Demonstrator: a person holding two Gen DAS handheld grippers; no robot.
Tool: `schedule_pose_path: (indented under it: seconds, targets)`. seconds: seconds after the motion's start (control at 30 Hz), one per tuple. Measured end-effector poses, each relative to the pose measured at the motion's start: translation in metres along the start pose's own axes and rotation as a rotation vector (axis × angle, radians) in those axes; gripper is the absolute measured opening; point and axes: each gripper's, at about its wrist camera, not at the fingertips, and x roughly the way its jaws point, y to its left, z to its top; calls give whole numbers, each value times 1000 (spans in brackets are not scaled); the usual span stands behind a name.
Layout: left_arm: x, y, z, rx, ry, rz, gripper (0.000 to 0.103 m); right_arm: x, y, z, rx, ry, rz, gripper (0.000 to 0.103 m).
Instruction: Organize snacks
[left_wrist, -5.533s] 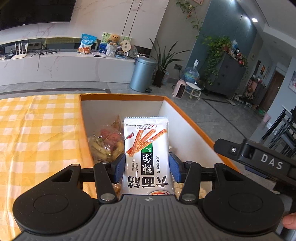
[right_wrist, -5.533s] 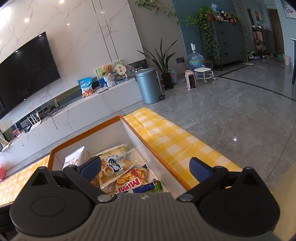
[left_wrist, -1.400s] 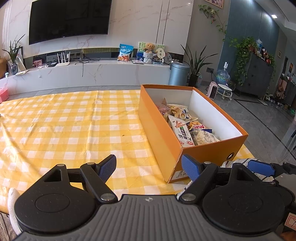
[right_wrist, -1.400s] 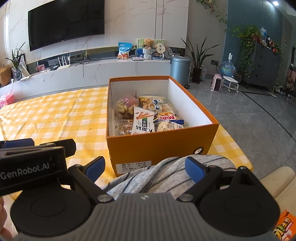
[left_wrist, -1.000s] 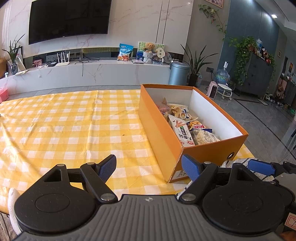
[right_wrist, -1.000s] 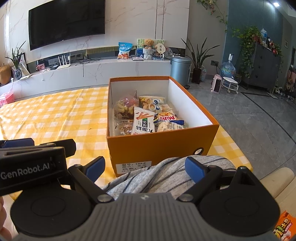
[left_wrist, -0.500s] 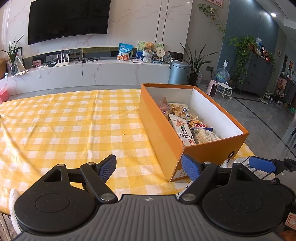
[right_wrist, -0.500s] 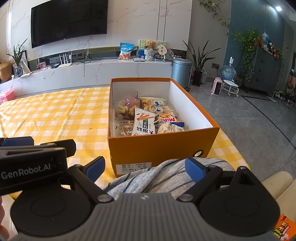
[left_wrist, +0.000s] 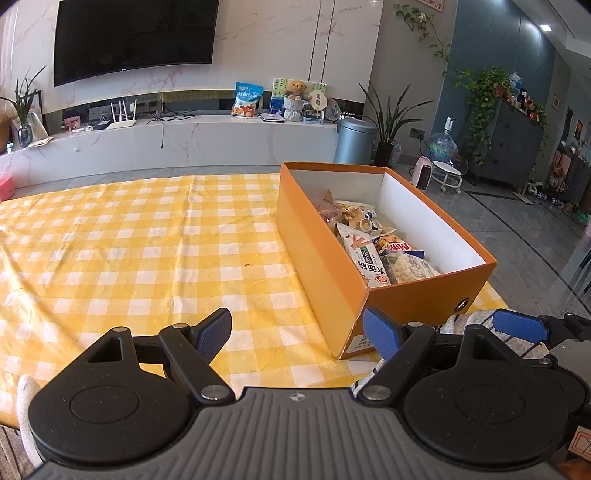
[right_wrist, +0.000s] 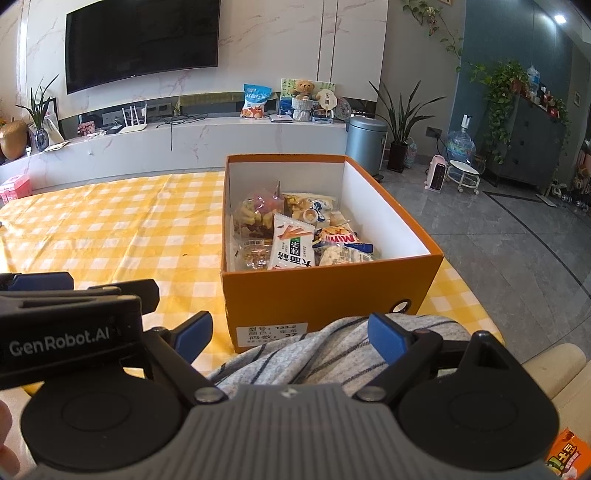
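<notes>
Resting ahead of both unclenched, empty tools, orange box holds snacks.

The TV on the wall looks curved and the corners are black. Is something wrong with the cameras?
No fault: in both wrist views the fisheye lens bends the TV and walls and blacks out the corners. Both are sharp and daylit; the right wrist view shows glare on the floor, and the box stays clear.

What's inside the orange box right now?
The orange box holds packets: a white breadstick packet leaning at the front, a Mimi packet, a clear bag of mixed snacks, and others behind. What lies underneath is covered. Both grippers are open, empty.
</notes>
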Motion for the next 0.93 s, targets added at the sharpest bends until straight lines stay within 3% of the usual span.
schedule_pose_path:
  seconds: [0.93]
  targets:
    - [4,-4,-3,-1,16,4,95,2,2,-1,-16,8,9,86]
